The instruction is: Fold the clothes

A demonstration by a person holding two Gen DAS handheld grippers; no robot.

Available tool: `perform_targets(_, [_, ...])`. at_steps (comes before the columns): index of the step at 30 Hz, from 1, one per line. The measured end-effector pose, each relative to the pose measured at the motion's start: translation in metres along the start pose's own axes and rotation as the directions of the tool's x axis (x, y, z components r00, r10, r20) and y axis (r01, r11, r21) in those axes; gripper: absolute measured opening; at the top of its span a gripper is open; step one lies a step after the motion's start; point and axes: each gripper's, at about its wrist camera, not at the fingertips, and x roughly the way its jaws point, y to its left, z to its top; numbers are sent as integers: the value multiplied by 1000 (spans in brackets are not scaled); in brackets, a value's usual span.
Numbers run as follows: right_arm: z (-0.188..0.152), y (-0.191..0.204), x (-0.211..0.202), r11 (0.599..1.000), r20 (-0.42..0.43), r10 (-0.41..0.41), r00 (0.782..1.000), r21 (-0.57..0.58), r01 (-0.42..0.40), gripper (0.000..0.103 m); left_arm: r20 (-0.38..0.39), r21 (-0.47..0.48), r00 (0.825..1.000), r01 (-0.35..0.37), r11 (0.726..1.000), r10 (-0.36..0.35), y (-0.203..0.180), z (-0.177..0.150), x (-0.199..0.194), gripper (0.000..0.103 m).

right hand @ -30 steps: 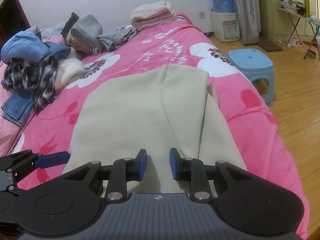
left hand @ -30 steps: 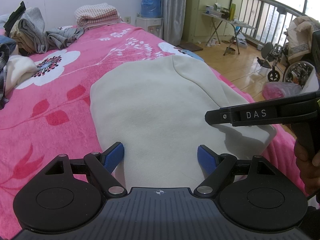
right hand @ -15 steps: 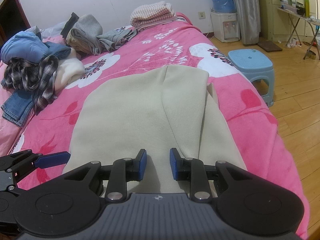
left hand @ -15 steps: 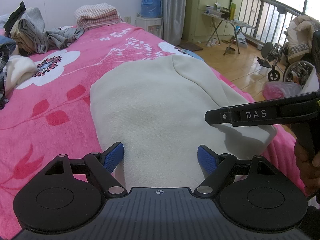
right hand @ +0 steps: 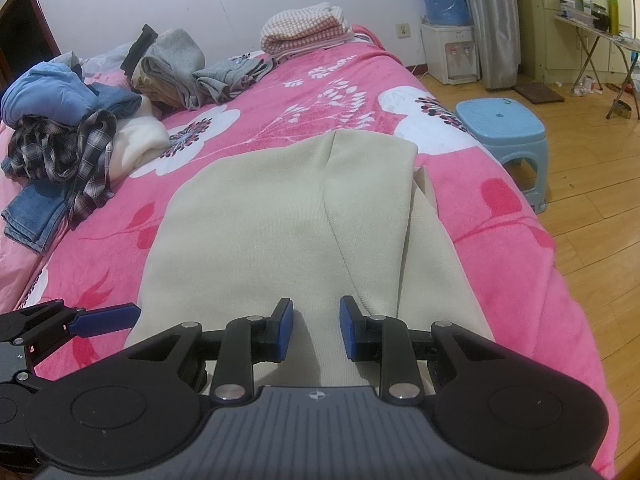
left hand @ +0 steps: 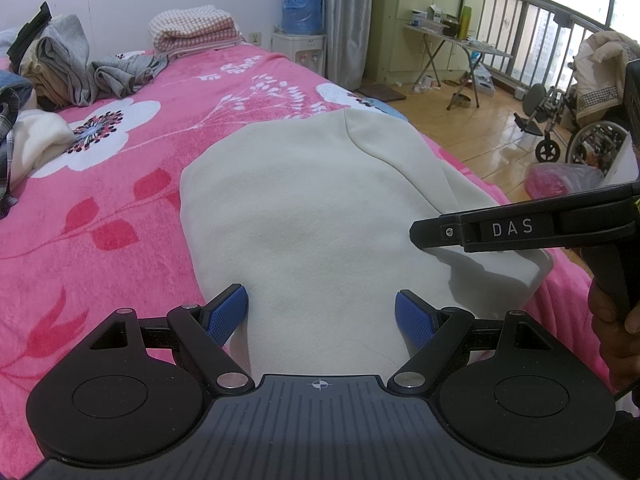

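Tools hovering over a half-folded cream garment.
Left tool [left hand: 321, 314] is gaping wide and gripping nothing; right tool [right hand: 316, 328] is sitting narrowly parted, also empty. Cream garment [right hand: 256, 236] is lying flat on the pink bed [right hand: 500, 248], one side flap already folded in, further folds remaining, unfolded clothes pile [right hand: 68, 136] waiting.

Hovering over a cream garment [left hand: 304, 216] lying flat on a pink floral blanket [left hand: 120, 184], left gripper [left hand: 321, 314] jaws standing wide, nothing between. Right gripper [left hand: 416, 233] reaching in from the right, held by a hand [left hand: 616, 340].
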Motion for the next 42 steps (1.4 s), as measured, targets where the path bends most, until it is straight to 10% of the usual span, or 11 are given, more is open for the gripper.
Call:
perform_targets(28, [-1, 1, 0, 1000, 10, 3, 1000, 2, -3, 28, -21, -14, 1000, 2, 1000, -3, 3, 2, 1, 84])
perform_targets(42, [7, 3, -12, 1000, 42, 9, 999, -18, -8, 37, -160, -102, 987, -28, 994, 11, 11, 10, 11, 97])
